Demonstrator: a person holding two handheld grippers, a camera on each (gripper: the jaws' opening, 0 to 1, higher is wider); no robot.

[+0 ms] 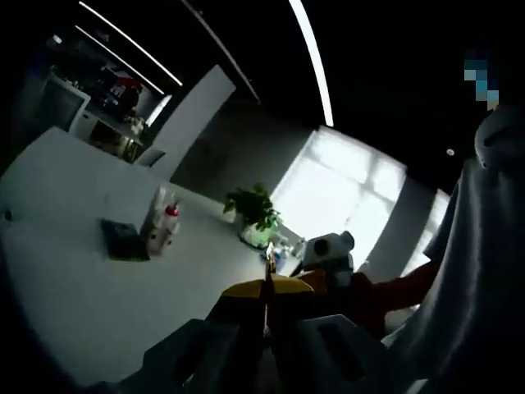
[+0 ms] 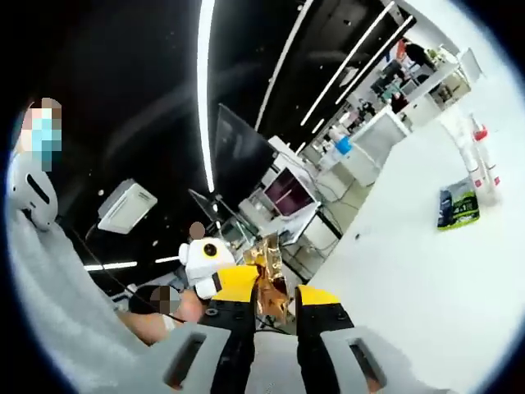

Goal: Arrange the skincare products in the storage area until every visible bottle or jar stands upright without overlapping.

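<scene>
Both tools are hovering off the white bench (image 1: 74, 271), left tool (image 1: 267, 283) nipping a thin gold-edged sheet, right tool (image 2: 269, 283) clamping crinkled gold foil (image 2: 267, 271), while white red-capped skincare bottles (image 1: 162, 220) are standing far off; approach should be slow and level.

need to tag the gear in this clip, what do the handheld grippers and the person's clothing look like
Each gripper has two broad grey jaws with yellow and black sections further forward. In the right gripper view, the left gripper carries a white box on a yellow body. In the left gripper view, the right gripper looks alike. The person wears a pale grey top.
</scene>
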